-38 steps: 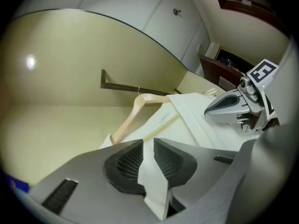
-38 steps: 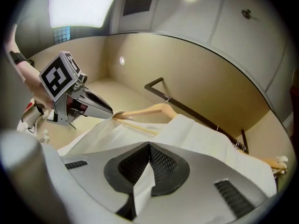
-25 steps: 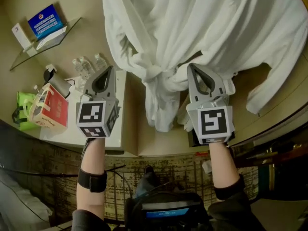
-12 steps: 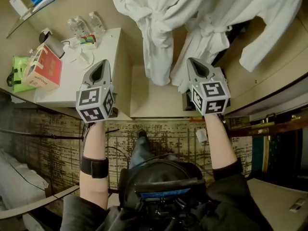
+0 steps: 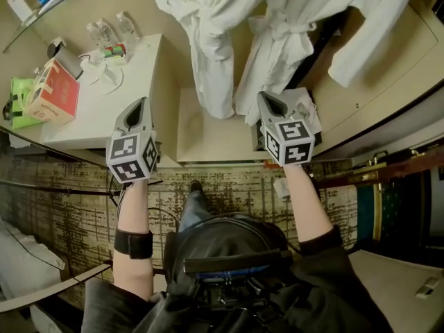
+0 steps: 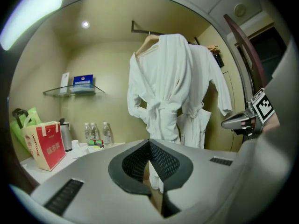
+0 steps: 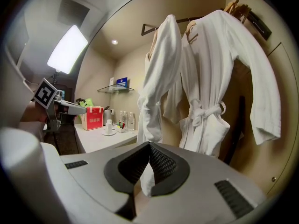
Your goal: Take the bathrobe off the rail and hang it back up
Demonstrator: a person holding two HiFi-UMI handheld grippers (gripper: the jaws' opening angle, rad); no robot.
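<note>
Left tool (image 5: pixel 142 103) and right tool (image 5: pixel 266 97) closed; both empty.

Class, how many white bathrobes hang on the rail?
2. The left bathrobe hangs nearer the white counter; the right bathrobe hangs beside it. More could hide behind them.

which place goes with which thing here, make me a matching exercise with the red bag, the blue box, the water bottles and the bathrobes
Things:
1. red bag
2. blue box
3. water bottles
4. two white bathrobes

Places:
a. hanging from the rail
b. on the glass shelf on the wall
c. on the white counter, next to the green bag
d. standing together at the counter's back edge

Pairs: 1-c, 2-b, 3-d, 4-a
</note>
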